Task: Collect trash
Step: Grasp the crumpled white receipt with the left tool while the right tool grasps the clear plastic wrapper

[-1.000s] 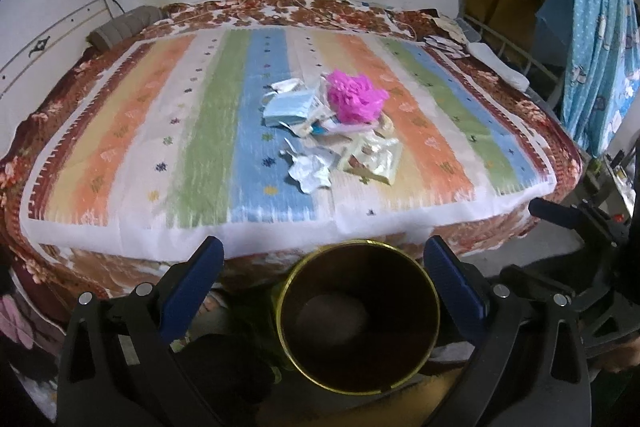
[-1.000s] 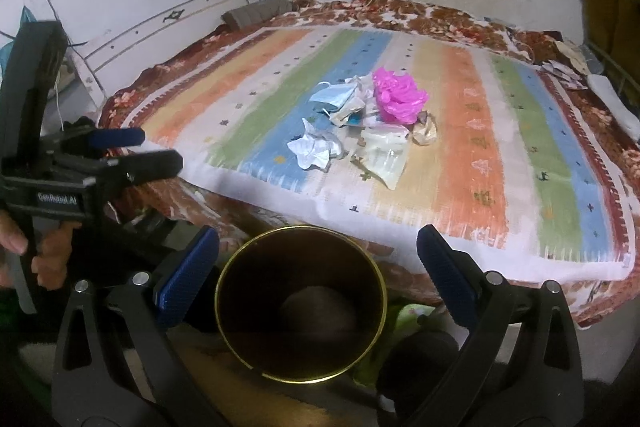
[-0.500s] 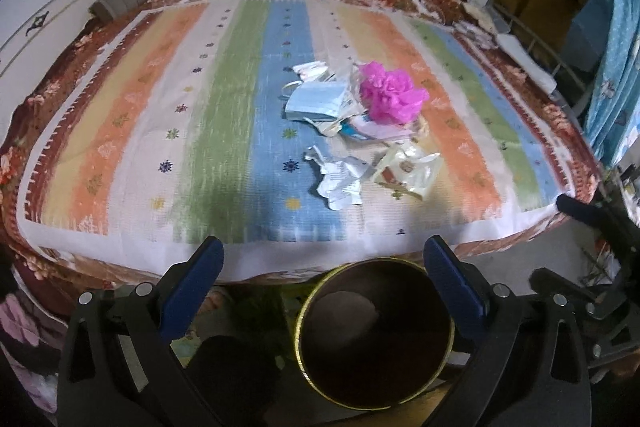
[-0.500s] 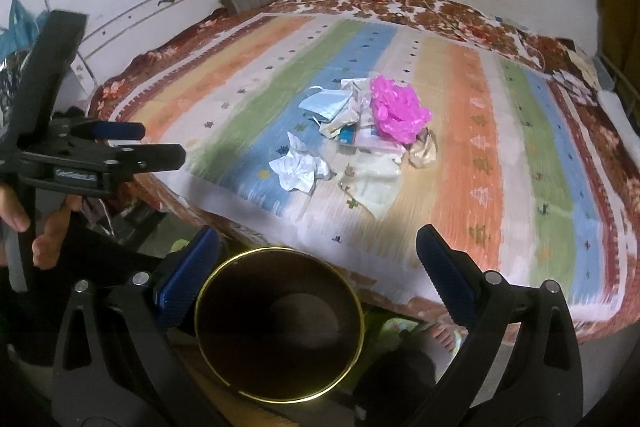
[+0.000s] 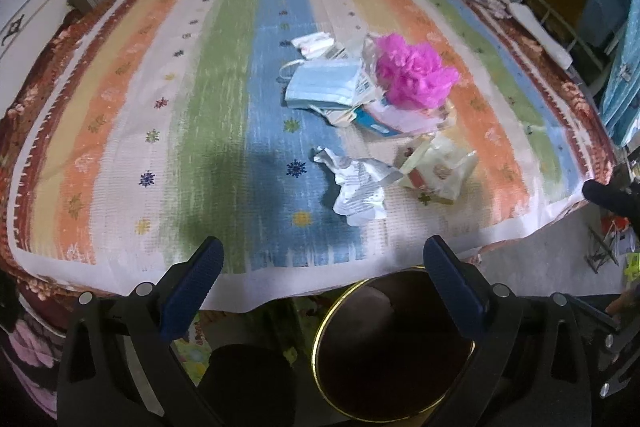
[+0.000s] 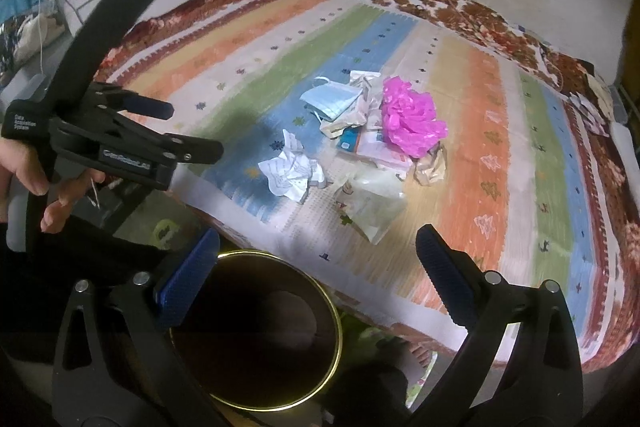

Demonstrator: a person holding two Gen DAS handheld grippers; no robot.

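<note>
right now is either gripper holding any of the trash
No. The left gripper and right gripper are both open and empty; the trash pile lies untouched on the bed.

Left gripper (image 5: pixel 322 275): black plastic frame, silver round screws, ribbed blue finger pads (image 5: pixel 192 283). Right gripper (image 6: pixel 318 267): same black frame, silver screws, blue ribbed pads (image 6: pixel 188 281). Left unit bears white lettering; bare-skinned hand (image 6: pixel 44 183) on its handle.

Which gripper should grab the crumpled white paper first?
Probably the left gripper: its jaws stand open, and the crumpled white paper lies just ahead between them. The right gripper, also open, faces the pale wrapper instead.
</note>
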